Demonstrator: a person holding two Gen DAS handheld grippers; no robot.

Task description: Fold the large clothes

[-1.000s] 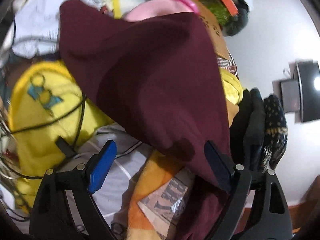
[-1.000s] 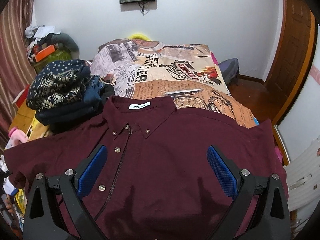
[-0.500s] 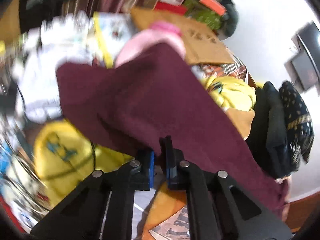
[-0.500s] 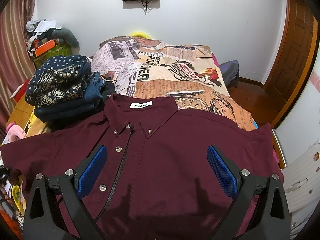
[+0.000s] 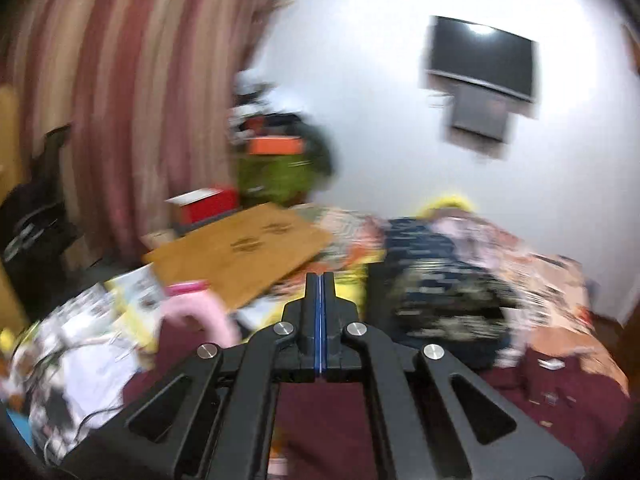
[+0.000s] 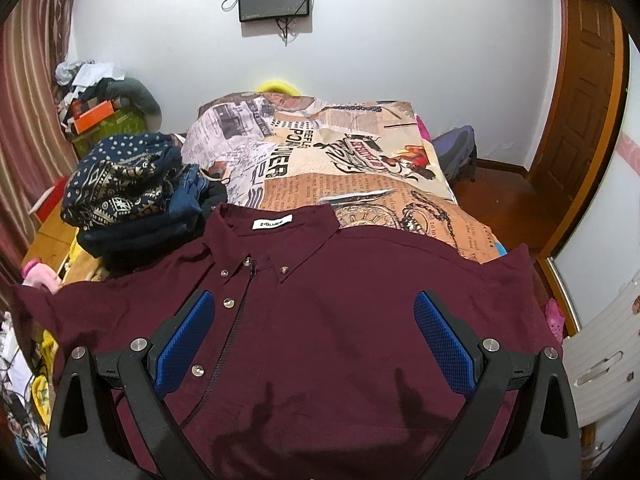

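A maroon button-up shirt (image 6: 360,320) lies face up and spread flat on the bed, collar with a white label toward the far wall. My right gripper (image 6: 314,336) is open and hovers just above the shirt's chest, holding nothing. My left gripper (image 5: 320,284) is shut, its blue pads pressed together with nothing seen between them. It points across the room above the shirt's left side (image 5: 320,420). The left wrist view is motion-blurred.
The bed has a newspaper-print cover (image 6: 340,160). A pile of dark folded clothes (image 6: 132,192) sits at the shirt's left shoulder; it also shows in the left wrist view (image 5: 440,288). Clutter, a cardboard sheet (image 5: 240,248) and a pink object (image 5: 196,312) lie left of the bed. A door (image 6: 580,120) stands right.
The left gripper closed on the shirt's left sleeve, then swung up to face the room; the sleeve now lies flat. The right gripper stayed open and barely moved.
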